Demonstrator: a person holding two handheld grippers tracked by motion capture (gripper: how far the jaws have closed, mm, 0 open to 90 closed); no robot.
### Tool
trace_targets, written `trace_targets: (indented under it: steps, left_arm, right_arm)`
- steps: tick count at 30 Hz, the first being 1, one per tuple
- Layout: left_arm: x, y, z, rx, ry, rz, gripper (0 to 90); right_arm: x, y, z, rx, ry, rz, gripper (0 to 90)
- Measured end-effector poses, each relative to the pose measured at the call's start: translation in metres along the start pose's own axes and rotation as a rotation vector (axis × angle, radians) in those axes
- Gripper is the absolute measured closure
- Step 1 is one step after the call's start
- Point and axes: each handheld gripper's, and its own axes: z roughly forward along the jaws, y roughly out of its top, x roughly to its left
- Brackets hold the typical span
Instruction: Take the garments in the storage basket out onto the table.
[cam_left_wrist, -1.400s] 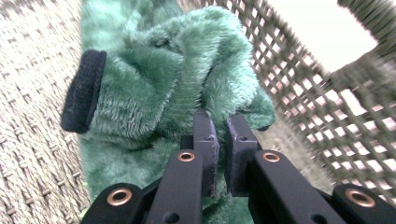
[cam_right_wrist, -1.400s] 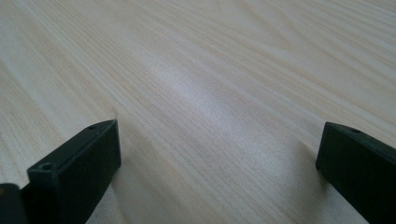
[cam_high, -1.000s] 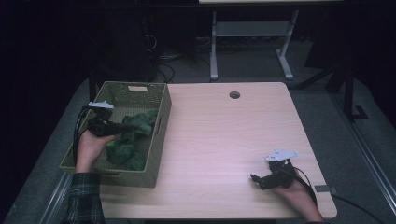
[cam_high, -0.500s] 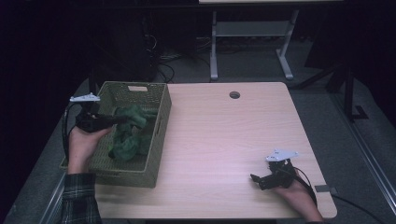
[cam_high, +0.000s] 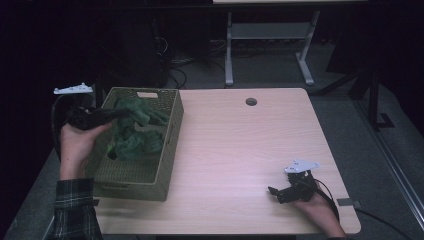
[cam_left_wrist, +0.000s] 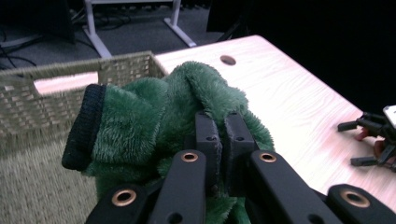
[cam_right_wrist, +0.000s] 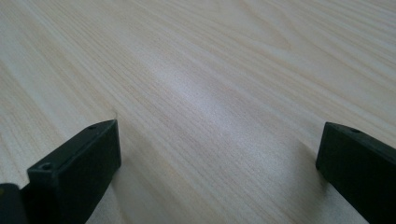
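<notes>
The table (cam_high: 240, 150) carries a woven basket (cam_high: 165, 170) along its left edge, running from the far-left corner toward the near-left one. Green fleece garments (cam_high: 137, 142) lie heaped in the basket's far half. One green fleece piece (cam_left_wrist: 154, 112), with a dark cuff, hangs from the left gripper (cam_high: 120, 114) above the basket's far-left rim; the jaws are clenched on a fold of it, the rest bunching ahead of and below the tips. The right gripper (cam_high: 276, 191) rests near the table's near-right corner, its jaws spread wide over bare wood, gripping nothing.
</notes>
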Motion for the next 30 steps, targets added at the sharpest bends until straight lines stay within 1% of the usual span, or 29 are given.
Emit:
trace_targets:
  steps: [2, 5, 6, 8, 9, 10, 15, 17, 19, 26, 30]
  left_arm:
    - [-0.002, 0.005, -0.003, -0.006, -0.004, 0.011, 86.8]
    - [-0.007, 0.014, -0.008, -0.029, -0.019, 0.013, 87.0]
    - [-0.007, 0.014, -0.008, -0.029, -0.019, 0.013, 87.0]
    - [-0.013, 0.025, -0.014, -0.047, -0.026, 0.027, 87.0]
    - [-0.013, 0.025, -0.014, -0.047, -0.026, 0.027, 87.1]
    - [-0.017, 0.030, -0.016, -0.058, -0.034, 0.036, 87.0]
    - [-0.026, 0.041, -0.018, -0.074, -0.048, 0.052, 87.0]
    - [-0.031, 0.045, -0.016, -0.081, -0.056, 0.062, 87.0]
    - [-0.032, 0.046, -0.015, -0.086, -0.063, 0.060, 87.0]
    - [-0.046, 0.055, 0.001, -0.077, -0.089, 0.082, 87.1]
    - [-0.057, 0.061, 0.012, -0.078, -0.105, 0.097, 87.1]
  right_arm:
    - [0.000, 0.000, 0.000, 0.001, 0.000, 0.002, 0.0]
    - [0.000, 0.000, 0.000, 0.003, 0.001, 0.006, 0.0]
    - [0.001, 0.000, 0.000, 0.004, 0.001, 0.008, 0.0]
    - [0.000, 0.000, 0.000, 0.003, 0.001, 0.006, 0.0]
    - [0.000, 0.000, 0.000, 0.003, 0.001, 0.006, 0.0]
    - [0.000, 0.000, 0.000, 0.004, 0.001, 0.006, 0.0]
    - [0.000, 0.000, 0.000, 0.003, 0.001, 0.006, 0.0]
    - [0.000, 0.000, 0.000, 0.004, 0.001, 0.007, 0.0]
    - [0.000, 0.000, 0.000, 0.004, 0.001, 0.006, 0.0]
    - [0.000, 0.000, 0.000, 0.003, 0.001, 0.006, 0.0]
    - [0.000, 0.000, 0.000, 0.001, 0.001, 0.003, 0.0]
